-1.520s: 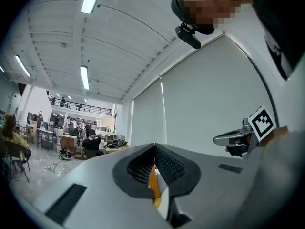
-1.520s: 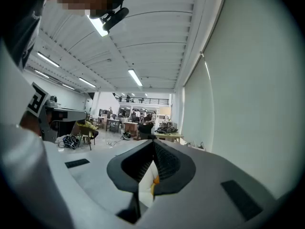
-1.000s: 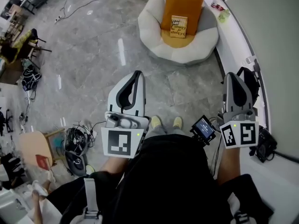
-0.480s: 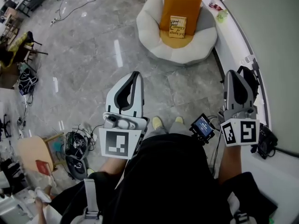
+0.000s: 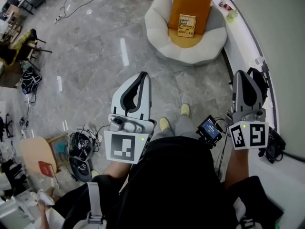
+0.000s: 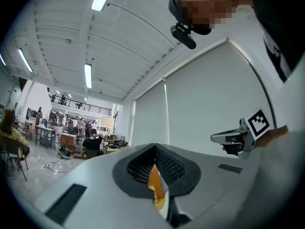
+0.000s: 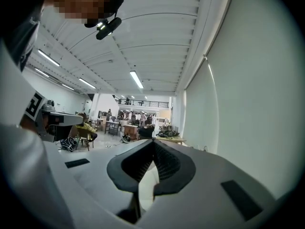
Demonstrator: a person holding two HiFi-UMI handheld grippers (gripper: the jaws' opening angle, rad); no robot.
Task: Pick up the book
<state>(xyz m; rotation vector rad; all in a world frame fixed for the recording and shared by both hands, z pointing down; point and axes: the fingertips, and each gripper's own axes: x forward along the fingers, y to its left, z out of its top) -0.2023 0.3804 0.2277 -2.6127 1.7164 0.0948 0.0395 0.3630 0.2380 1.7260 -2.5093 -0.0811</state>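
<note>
The book (image 5: 187, 25), yellowish with dark print, leans upright against an orange cushion (image 5: 190, 4) on a round white beanbag chair (image 5: 186, 49) at the far top of the head view. Both grippers are held level, well short of the chair. My left gripper (image 5: 142, 75) points toward the chair with its jaws together and nothing in them. In the left gripper view (image 6: 155, 147) a strip of the orange cushion (image 6: 155, 187) shows through the slit below the tips. My right gripper (image 5: 245, 73) is beside the right wall, shut and empty; its own view (image 7: 153, 142) shows the jaws meeting.
A white ledge (image 5: 248, 42) curves along the right wall, with a black bag (image 5: 261, 82) on it. A small screen device (image 5: 209, 129) hangs by my right hip. Cables and gear (image 5: 78, 149) and a wooden stool (image 5: 35, 151) lie at the left. Grey marble floor (image 5: 95, 56) lies ahead.
The person has stepped forward, one foot now ahead of the other, and both grippers have moved a little with the body. The jaws of both stay together.
</note>
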